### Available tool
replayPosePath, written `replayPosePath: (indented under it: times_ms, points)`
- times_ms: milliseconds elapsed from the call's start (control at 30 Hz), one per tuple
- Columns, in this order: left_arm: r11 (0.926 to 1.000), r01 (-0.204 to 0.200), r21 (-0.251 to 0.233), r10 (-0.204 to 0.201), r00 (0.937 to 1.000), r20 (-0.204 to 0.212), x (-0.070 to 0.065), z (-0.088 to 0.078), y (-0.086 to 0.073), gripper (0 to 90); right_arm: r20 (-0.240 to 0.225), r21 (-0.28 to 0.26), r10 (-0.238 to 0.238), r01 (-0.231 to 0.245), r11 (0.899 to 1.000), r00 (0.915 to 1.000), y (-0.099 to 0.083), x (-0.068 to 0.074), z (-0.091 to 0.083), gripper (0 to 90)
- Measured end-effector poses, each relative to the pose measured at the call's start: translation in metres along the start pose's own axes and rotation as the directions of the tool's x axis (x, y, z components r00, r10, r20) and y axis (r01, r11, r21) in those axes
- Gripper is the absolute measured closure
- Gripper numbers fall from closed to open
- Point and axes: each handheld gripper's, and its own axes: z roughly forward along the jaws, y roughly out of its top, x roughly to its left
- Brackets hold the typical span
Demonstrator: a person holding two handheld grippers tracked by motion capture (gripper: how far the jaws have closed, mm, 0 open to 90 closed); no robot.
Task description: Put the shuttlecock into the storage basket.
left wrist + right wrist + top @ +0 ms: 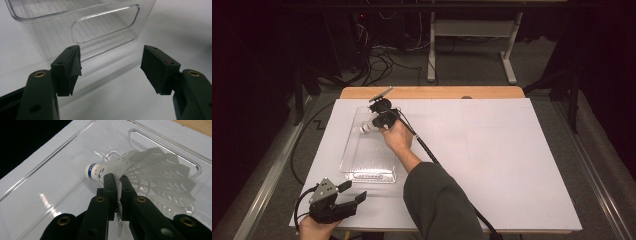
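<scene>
A white plastic shuttlecock [140, 170] with a blue-banded cork tip hangs over the far half of a clear plastic bin [368, 150]. My right gripper [117, 185] is shut on the edge of its skirt, jaws pinched together; in the high view the right gripper [379, 120] and the shuttlecock [367, 126] are above the bin's far end. My left gripper [353, 192] rests near the table's front left, open, nothing between its pads [72, 67]. Just beyond them is the near end wall of the bin [105, 25], with its handle slot.
A white sheet covers the table [492, 150], with a wooden strip along the far edge. The right gripper's black cable [432, 155] trails across the sheet toward the front. Table legs and loose cables stand on the floor beyond.
</scene>
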Motion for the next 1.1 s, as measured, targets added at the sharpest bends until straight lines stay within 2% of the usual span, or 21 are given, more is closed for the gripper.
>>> replayPosePath:
  times_ms: [467, 667, 833, 1100]
  points:
    - [1.0, -0.006, 0.004, 0.006, 1.0, 0.003, -0.0007, -0.0001, 0.0001, 33.3, -0.033, 0.039, 0.019, -0.018, 0.999, 0.9993, 0.0001, -0.0022, 0.0024, 85.1]
    - [1.0, -0.006, 0.005, 0.006, 1.0, 0.004, -0.0009, 0.0, 0.0001, 33.3, -0.057, 0.058, 0.031, -0.028, 0.998, 0.9979, -0.0001, -0.0044, 0.0035, 80.0]
    - [1.0, -0.007, 0.006, 0.007, 1.0, 0.004, -0.0008, 0.0001, 0.0002, 33.3, -0.058, 0.08, 0.039, -0.034, 0.996, 0.9976, -0.001, -0.0059, 0.005, 74.7]
    - [1.0, -0.01, -0.001, 0.01, 0.9999, 0.003, -0.0006, -0.0006, 0.0, 33.7, -0.049, 0.087, 0.027, -0.023, 0.996, 0.9984, -0.0001, -0.0069, 0.0023, 70.3]
